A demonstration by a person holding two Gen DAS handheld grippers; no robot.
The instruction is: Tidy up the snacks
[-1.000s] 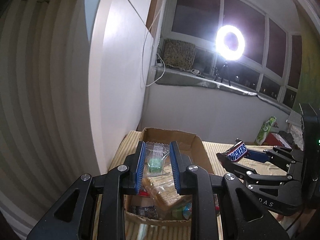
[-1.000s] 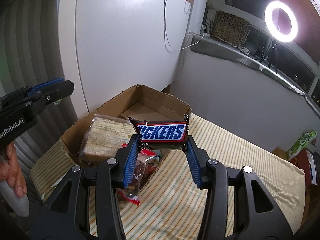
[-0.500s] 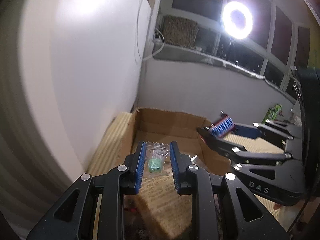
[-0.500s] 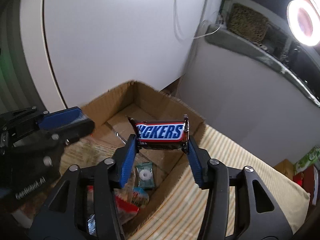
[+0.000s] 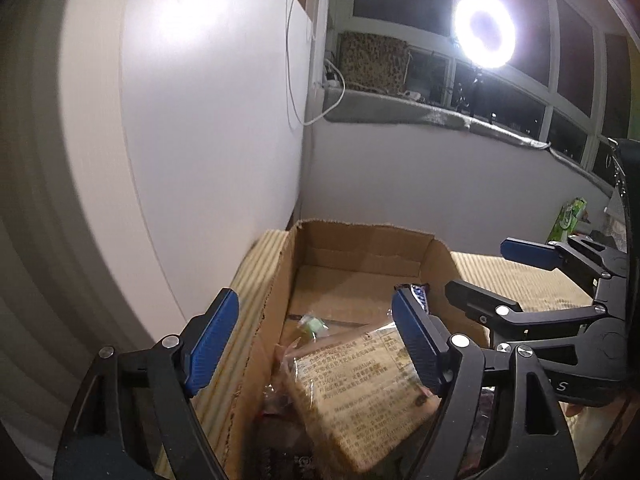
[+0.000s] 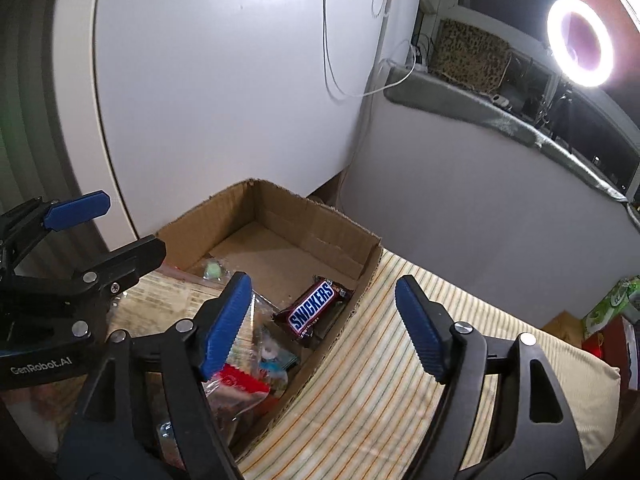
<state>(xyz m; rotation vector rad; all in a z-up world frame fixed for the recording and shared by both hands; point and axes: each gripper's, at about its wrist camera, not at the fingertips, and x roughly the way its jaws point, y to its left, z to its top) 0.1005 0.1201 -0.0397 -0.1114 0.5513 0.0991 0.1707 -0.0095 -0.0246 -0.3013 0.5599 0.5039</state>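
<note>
An open cardboard box (image 6: 312, 220) (image 5: 360, 240) sits on a striped cloth. A Snickers bar (image 6: 314, 309) lies inside it by the right wall. A small clear packet with a green sweet (image 5: 313, 325) (image 6: 213, 270) lies on the box floor. A large tan biscuit pack (image 5: 360, 392) fills the near part. My left gripper (image 5: 316, 344) is open and empty above the box. My right gripper (image 6: 322, 326) is open and empty over the box's right edge; it also shows in the left wrist view (image 5: 492, 276).
Several other wrapped snacks, one red (image 6: 236, 384), lie in the box's near corner. A white panel (image 6: 224, 80) stands right behind the box. A striped cloth (image 6: 400, 360) covers the surface to the right. A green pack (image 6: 612, 304) stands at the far right.
Both grippers have opened. The Snickers bar dropped from the right gripper into the box, and the green sweet packet dropped from the left gripper onto the box floor.
</note>
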